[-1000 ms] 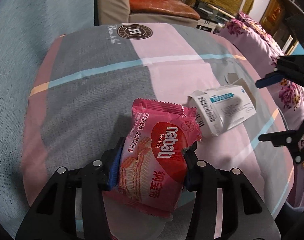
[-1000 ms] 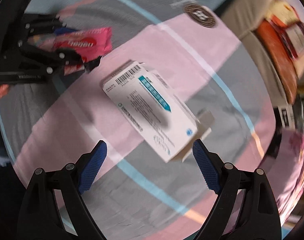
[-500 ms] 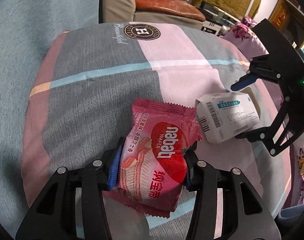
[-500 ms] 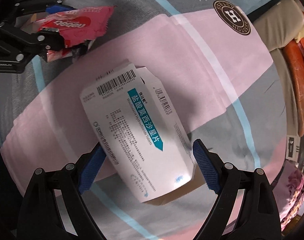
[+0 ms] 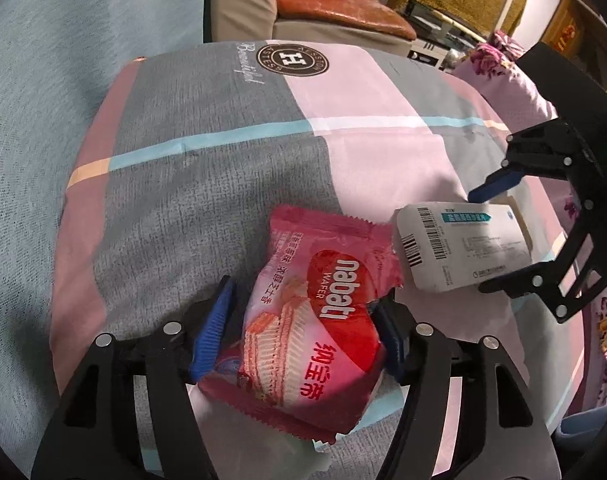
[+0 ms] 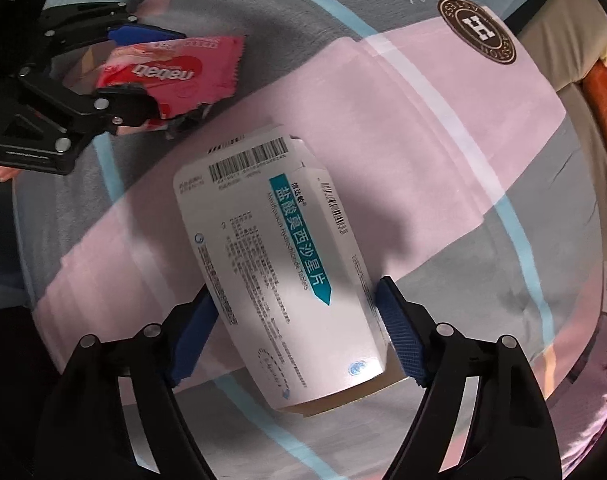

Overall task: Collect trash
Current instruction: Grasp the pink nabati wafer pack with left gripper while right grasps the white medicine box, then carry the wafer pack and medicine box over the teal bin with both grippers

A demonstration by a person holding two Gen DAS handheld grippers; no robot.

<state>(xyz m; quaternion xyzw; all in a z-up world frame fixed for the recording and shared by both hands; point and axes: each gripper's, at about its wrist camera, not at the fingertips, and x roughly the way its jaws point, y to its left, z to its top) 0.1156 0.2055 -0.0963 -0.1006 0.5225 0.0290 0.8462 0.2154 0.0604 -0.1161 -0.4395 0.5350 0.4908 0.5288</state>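
A pink Nabati wafer wrapper (image 5: 315, 312) lies on a pink-and-grey patchwork cushion (image 5: 223, 160). My left gripper (image 5: 303, 296) straddles it and its jaws are opening: the left pad stands off the wrapper while the right pad still touches its edge. Just to the right lies a white medicine box (image 5: 459, 248) with a teal label. Pointing down over the box (image 6: 287, 272), my right gripper (image 6: 295, 292) has it between its jaws, which are closing, with the pads close along its long sides. The right wrist view also catches the wrapper (image 6: 171, 68) inside the left gripper (image 6: 159, 72).
The cushion rests on a blue-grey sheet (image 5: 43, 80). Behind it stands a beige sofa with an orange cushion (image 5: 335, 0). A floral purple fabric (image 5: 515, 72) lies at the right. A brown flap (image 6: 387, 384) shows under the box.
The right gripper came down over the box and now straddles it with narrower jaws. The left gripper's jaws widened, and its left pad has come off the wrapper.
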